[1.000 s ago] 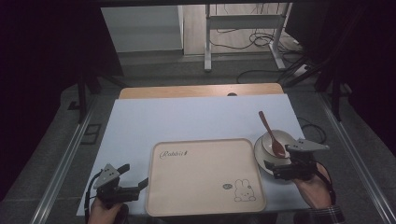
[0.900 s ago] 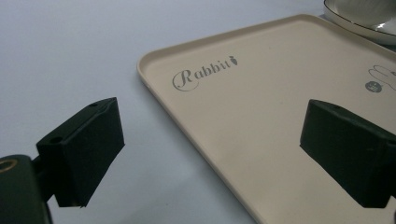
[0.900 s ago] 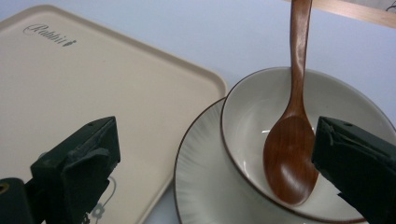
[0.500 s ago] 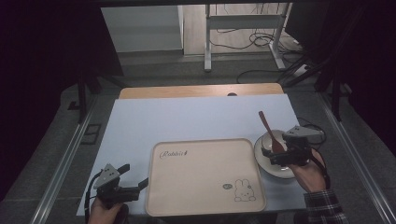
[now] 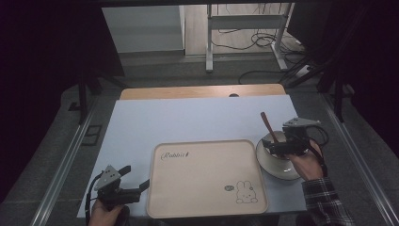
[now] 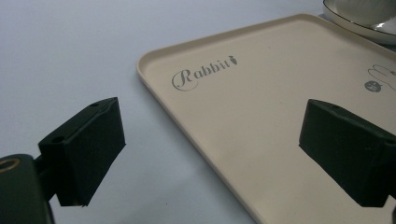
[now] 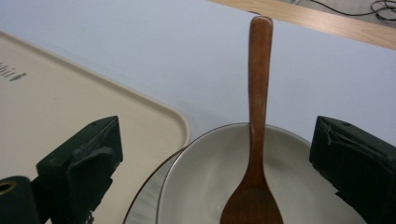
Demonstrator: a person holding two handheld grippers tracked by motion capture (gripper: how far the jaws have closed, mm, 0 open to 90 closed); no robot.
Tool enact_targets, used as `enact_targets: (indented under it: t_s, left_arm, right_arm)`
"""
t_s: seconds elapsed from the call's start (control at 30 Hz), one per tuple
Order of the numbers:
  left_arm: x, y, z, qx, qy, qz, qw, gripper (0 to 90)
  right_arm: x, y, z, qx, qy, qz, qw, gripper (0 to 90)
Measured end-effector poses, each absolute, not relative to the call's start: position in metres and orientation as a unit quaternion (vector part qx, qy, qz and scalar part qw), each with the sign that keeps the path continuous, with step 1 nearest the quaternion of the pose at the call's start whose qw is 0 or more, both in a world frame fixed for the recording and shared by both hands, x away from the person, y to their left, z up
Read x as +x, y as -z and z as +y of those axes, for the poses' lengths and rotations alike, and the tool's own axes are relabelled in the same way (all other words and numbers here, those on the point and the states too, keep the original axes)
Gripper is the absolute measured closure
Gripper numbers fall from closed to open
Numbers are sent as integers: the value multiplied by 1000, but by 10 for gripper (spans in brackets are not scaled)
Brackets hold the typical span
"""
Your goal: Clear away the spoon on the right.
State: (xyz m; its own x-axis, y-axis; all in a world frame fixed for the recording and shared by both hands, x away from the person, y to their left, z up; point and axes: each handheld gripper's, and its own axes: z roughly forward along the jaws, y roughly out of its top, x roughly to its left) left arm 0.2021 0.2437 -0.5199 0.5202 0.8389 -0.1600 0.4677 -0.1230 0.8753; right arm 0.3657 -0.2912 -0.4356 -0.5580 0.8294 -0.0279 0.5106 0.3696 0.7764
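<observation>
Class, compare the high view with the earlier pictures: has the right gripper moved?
Yes. The right gripper has moved left and away from the person, from the bowl's right rim to above its middle, nearer the tray.

My right gripper (image 5: 281, 147) over the white bowl (image 5: 282, 165), wooden spoon (image 5: 268, 128) leaning out of it, beige rabbit tray (image 5: 207, 175) just beside, my left gripper (image 5: 136, 186) at the tray's near left corner

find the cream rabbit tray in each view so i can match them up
High view: the tray lies low in the centre, between the two grippers.
Left gripper view: it runs from the centre to the right edge, one corner pointing up-left.
Right gripper view: its corner fills the left side, beside the bowl.
Shared landmark: the "Rabbit" lettering near the tray's edge.
</observation>
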Motion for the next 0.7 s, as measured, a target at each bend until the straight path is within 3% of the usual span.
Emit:
enact_targets:
  t_s: [0.4, 0.57, 0.7]
  left_arm:
    - [202, 520, 244, 724, -191, 451, 486, 66]
    - [202, 520, 244, 724, -191, 451, 485, 66]
    - [202, 520, 244, 724, -190, 451, 486, 66]
  right_arm:
    - [389, 436, -283, 431, -361, 803, 198, 8]
    - [398, 437, -283, 429, -349, 808, 204, 96]
    - [408, 438, -283, 438, -335, 810, 203, 245]
